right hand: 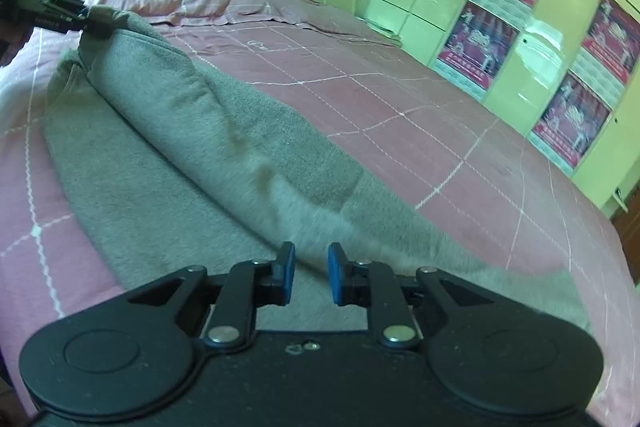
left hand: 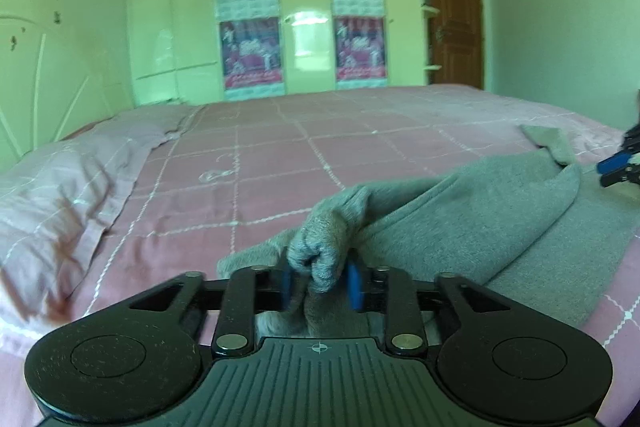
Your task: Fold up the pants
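Left gripper (left hand: 320,285) pinches a bunch of grey pants (left hand: 500,211), jaws slightly parted; right gripper (right hand: 311,277) stands narrowly open, empty

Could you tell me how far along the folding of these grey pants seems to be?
Done: the grey pants look folded lengthwise, one leg over the other, on the pink bed. In hand: the left gripper has a bunched end between its pads; the right gripper is open and empty. Left: folding them across and flattening them.

Pale green walls, a poster-hung wardrobe (left hand: 280,7), a brown door (left hand: 454,15), pink checked bed (left hand: 280,147).
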`<action>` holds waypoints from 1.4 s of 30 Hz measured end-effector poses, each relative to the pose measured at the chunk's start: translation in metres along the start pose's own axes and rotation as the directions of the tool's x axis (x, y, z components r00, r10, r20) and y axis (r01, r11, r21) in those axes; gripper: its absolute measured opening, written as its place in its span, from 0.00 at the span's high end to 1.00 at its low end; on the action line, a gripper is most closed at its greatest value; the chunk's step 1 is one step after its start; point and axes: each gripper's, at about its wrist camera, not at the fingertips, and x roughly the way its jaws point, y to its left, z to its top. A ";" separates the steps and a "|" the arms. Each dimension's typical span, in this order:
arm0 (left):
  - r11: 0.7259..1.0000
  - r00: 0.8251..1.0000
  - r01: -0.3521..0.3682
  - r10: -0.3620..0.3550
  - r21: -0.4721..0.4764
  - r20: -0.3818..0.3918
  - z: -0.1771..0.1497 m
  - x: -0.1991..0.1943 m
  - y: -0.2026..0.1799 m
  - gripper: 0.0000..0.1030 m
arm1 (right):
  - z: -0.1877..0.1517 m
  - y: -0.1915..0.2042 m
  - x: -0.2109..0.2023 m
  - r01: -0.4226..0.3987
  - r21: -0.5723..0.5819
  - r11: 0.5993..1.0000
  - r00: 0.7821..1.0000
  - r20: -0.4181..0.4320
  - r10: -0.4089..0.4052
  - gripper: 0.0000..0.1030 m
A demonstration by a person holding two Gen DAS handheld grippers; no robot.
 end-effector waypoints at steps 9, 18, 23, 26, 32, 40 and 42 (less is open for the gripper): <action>0.933 0.995 -0.079 0.051 -0.351 -0.087 0.002 -0.043 -0.009 0.34 | -0.014 -0.034 -0.027 -0.003 0.307 0.952 0.995 0.098 -0.029 0.82; 0.648 0.999 -0.027 -0.014 -0.762 -0.047 -0.039 -0.044 -0.033 0.34 | -0.039 -0.021 -0.038 -0.022 0.375 0.927 0.994 0.104 -0.018 0.81; 0.522 1.000 -0.005 0.022 -0.853 0.007 -0.032 -0.031 -0.024 0.34 | -0.045 -0.017 -0.045 -0.015 0.391 0.920 0.995 0.095 -0.025 0.80; 0.407 1.000 -0.030 0.020 -0.913 -0.024 -0.028 -0.015 -0.015 0.34 | -0.047 -0.016 -0.046 -0.011 0.404 0.915 0.995 0.096 -0.031 0.80; 0.163 0.992 -0.124 0.028 -0.979 -0.121 -0.055 0.008 -0.011 0.34 | -0.046 -0.011 -0.047 -0.018 0.422 0.906 0.995 0.099 -0.027 0.79; 0.211 0.998 -0.051 0.048 -0.976 -0.041 -0.091 -0.003 -0.027 0.70 | -0.050 -0.010 -0.044 -0.019 0.439 0.898 0.996 0.084 -0.021 0.78; 0.196 1.000 -0.004 0.027 -0.981 0.001 -0.087 0.002 -0.024 0.69 | -0.049 -0.009 -0.042 -0.019 0.439 0.898 0.997 0.079 -0.017 0.78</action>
